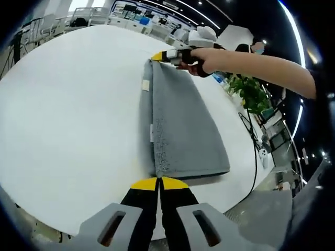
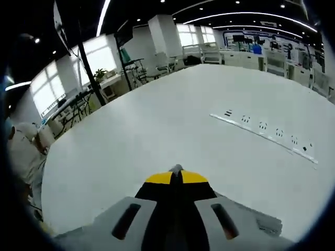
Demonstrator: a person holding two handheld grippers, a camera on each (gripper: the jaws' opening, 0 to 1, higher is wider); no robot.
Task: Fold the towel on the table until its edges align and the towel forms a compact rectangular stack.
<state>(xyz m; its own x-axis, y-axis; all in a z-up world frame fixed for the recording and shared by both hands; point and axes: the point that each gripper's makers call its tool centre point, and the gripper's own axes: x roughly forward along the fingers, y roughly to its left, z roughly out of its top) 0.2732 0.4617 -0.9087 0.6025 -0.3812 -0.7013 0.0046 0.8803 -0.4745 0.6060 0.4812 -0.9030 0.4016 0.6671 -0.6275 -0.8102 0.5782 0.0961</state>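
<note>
Left gripper view, left to right: bare white table point(image 1: 68, 120), then the grey towel point(image 1: 180, 130) lying folded as a long strip, its long axis running straight away from your left gripper point(image 1: 158, 183) toward the far right gripper point(image 1: 159, 56). Your left jaws are pinched together on the towel's near corner at its left folded edge. At the far end, your right hand point(image 1: 201, 59) holds the other gripper at the towel's far corner, same edge. So each gripper sits at one end of the same long edge, towel stretched between them.

Right gripper view: jaws of the right gripper point(image 2: 176, 174) are closed with a small bit of grey showing at the tips, probably towel fabric. A power strip point(image 2: 264, 130) lies on the table point(image 2: 157, 120) to the right, well apart.

Judgement: the towel looks folded lengthwise already; the next fold likely brings one short end over the other along that long axis. Either gripper could carry its end across.
</note>
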